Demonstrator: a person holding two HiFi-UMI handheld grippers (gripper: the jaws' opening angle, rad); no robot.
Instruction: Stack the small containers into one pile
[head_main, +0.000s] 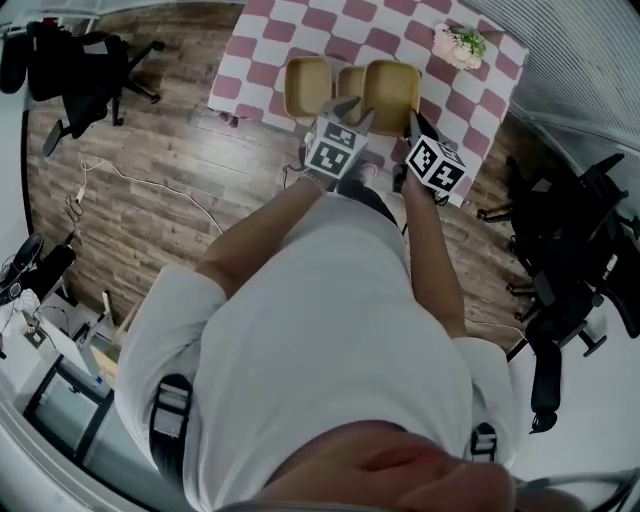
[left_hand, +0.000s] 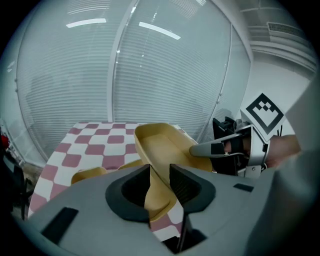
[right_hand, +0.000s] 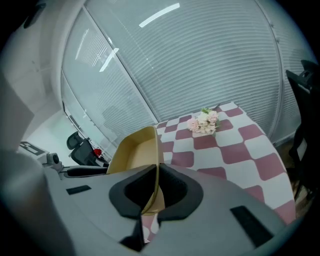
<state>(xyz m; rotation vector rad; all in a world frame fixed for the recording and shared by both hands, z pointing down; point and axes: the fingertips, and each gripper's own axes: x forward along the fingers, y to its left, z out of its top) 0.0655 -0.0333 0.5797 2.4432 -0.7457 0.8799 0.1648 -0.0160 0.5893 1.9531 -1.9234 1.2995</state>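
Nearest you, your left gripper (left_hand: 160, 184) and right gripper (right_hand: 156, 186) each pinch an opposite wall of one tan container (head_main: 392, 92), held tilted above the checked table (head_main: 270, 40). Beyond it, two more containers sit on the cloth: one at the left (head_main: 308, 88), and one (head_main: 350, 78) half hidden. They look unstacked, though that is uncertain. So the pile seems barely begun, and every container looks left to nest.

Bright even light, fisheye-warped edges.
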